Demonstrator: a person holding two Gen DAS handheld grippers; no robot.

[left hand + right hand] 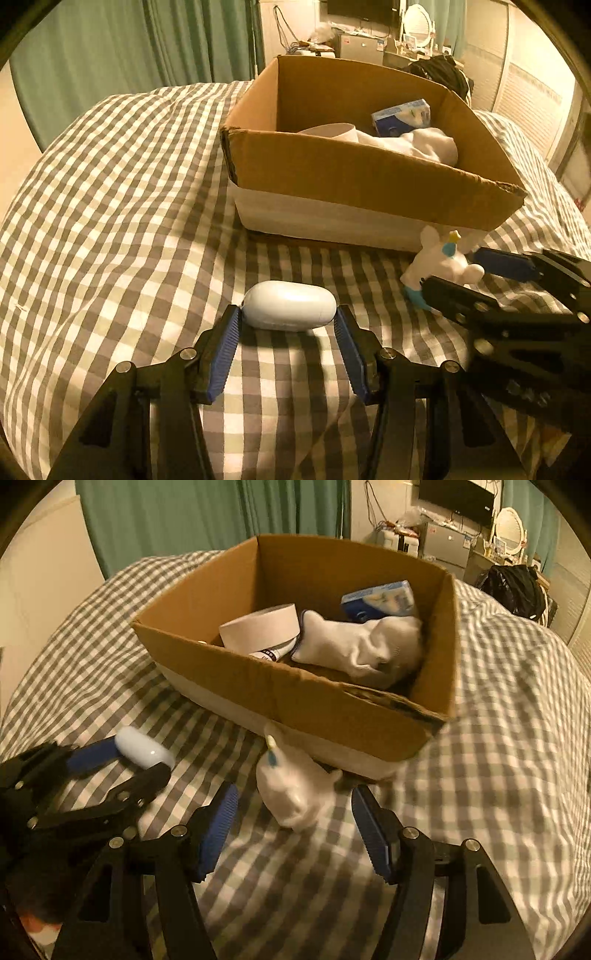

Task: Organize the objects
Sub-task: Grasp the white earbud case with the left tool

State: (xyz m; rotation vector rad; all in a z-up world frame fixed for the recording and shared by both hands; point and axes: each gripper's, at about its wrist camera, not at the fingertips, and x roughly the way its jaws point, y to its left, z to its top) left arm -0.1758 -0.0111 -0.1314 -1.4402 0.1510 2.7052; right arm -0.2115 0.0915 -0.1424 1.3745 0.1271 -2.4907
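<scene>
Pale oval case (pixel 289 305): lower centre, on checked bedspread (pixel 110 221), bracketed by my left gripper (pixel 288 321), jaws spread, pads at its ends, grip uncertain. White toy figurine (pixel 295 790): between my right gripper (pixel 295 808), jaws wide, not touching. Cardboard box (pixel 369 177), upper centre: holds tape roll (pixel 260 627), socks (pixel 365 646), blue packet (pixel 380 600). Two items left, I judge
</scene>
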